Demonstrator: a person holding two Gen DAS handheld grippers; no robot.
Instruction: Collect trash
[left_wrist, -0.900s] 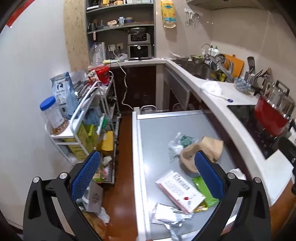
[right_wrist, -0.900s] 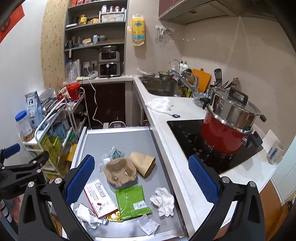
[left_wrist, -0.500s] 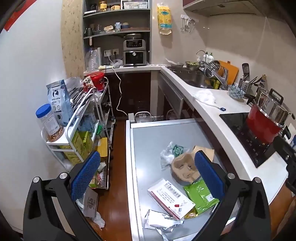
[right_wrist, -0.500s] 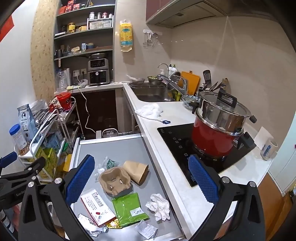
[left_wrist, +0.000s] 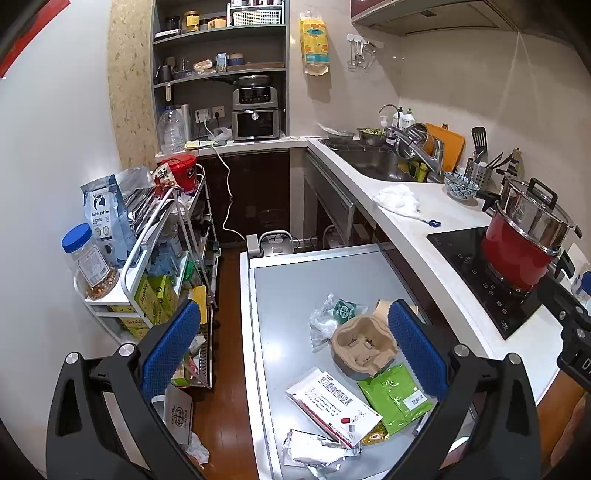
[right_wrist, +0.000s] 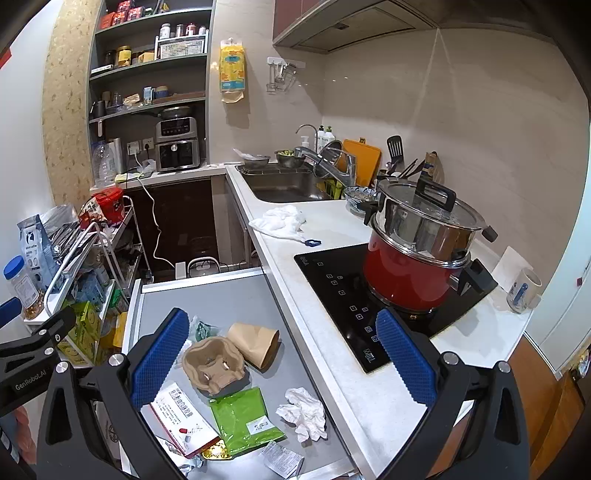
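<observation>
**Both grippers open above the littered desk**

The left gripper (left_wrist: 294, 345) and right gripper (right_wrist: 280, 352) hang over the grey desk (right_wrist: 221, 295), fingers spread wide and holding nothing. The trash lies at the desk's near end: a cup carrier (right_wrist: 214, 363) beside a paper cup (right_wrist: 255, 343), a green packet (right_wrist: 243, 419) and white box (right_wrist: 183, 417) nearer, a crumpled tissue (right_wrist: 304, 413) to the right. A red pot (right_wrist: 410, 277) sits on the stove, far right.

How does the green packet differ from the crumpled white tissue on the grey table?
The green packet lies flat with a printed white label; the crumpled white tissue is bunched and unmarked. The packet's corner overlaps a gold wrapper; the tissue lies alone nearer the counter. Both rest loose on the grey table, ungripped.
</observation>
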